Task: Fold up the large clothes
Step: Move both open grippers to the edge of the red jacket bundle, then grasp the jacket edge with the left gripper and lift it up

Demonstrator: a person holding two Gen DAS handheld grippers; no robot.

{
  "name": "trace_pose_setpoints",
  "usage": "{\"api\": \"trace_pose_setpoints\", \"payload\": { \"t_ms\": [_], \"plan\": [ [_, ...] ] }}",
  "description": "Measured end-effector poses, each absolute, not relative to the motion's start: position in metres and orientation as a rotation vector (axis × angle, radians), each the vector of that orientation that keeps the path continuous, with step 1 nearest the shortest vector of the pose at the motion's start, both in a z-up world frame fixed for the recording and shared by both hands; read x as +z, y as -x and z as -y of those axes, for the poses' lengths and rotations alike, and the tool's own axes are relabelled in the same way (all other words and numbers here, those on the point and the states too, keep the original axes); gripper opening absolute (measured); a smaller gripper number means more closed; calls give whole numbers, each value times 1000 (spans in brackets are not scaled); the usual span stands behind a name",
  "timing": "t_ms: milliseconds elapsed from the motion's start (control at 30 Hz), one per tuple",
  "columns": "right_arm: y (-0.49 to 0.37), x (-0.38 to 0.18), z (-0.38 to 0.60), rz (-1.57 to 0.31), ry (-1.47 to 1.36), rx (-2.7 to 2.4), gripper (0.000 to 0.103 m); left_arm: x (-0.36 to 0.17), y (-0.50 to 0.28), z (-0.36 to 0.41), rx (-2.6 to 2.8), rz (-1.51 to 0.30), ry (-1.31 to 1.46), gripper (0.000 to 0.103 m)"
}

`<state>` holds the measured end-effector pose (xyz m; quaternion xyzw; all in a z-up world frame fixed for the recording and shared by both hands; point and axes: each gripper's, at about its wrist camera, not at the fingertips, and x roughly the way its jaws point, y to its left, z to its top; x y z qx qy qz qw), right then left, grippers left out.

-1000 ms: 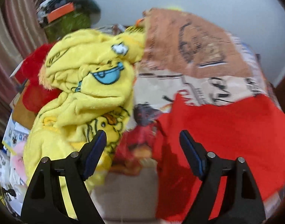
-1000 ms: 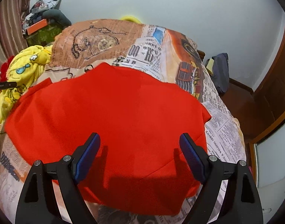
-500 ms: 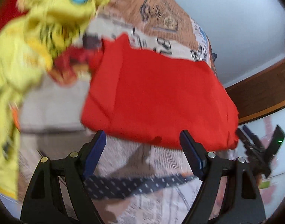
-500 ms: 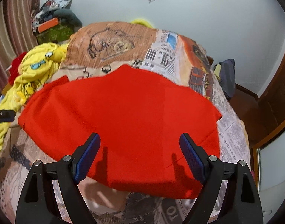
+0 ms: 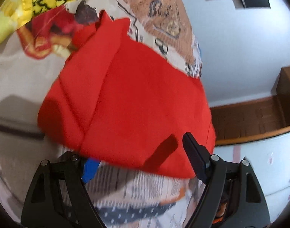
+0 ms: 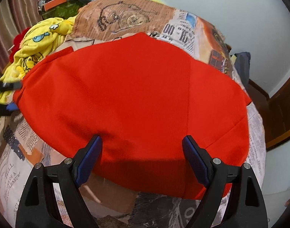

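Red garment [image 6: 133, 95] lies flat on the bed [image 6: 15, 172] — left gripper [image 5: 137, 157] and right gripper [image 6: 143, 153] fingers apart, holding nothing.

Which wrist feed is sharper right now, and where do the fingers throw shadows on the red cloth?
Right wrist view: sharp, only fisheye bending; a soft shadow darkens the near edge of the red garment between the fingers. Left wrist view: motion-blurred, worst on the newsprint bedsheet; one finger casts a hard shadow on the garment.

I'm holding my left gripper [image 5: 139, 159] tilted downward, jaws spread wide. I'm angling my right gripper [image 6: 142, 155] down more steeply, jaws gaping, nothing pinched.
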<state>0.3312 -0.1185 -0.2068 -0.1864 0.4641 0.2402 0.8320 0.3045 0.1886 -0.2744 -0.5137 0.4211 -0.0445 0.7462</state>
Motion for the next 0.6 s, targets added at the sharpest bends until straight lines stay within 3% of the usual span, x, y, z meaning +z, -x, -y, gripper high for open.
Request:
{"api": "trace_pose_setpoints", "payload": {
  "t_ms": [200, 300, 367, 600],
  "plan": [
    [-327, -215, 110, -1003, 442, 506, 90, -284, -332, -207, -45, -825, 1140, 74],
    [-326, -215, 110, -1004, 451, 508, 90, -296, -344, -217, 26, -826, 1147, 59],
    [-326, -215, 110, -1010, 445, 511, 91, -302, -352, -220, 78, -845, 1145, 43],
    [-326, -186, 105, -971, 428, 534, 90, -299, -365, -225, 176, -849, 1051, 13]
  ]
}}
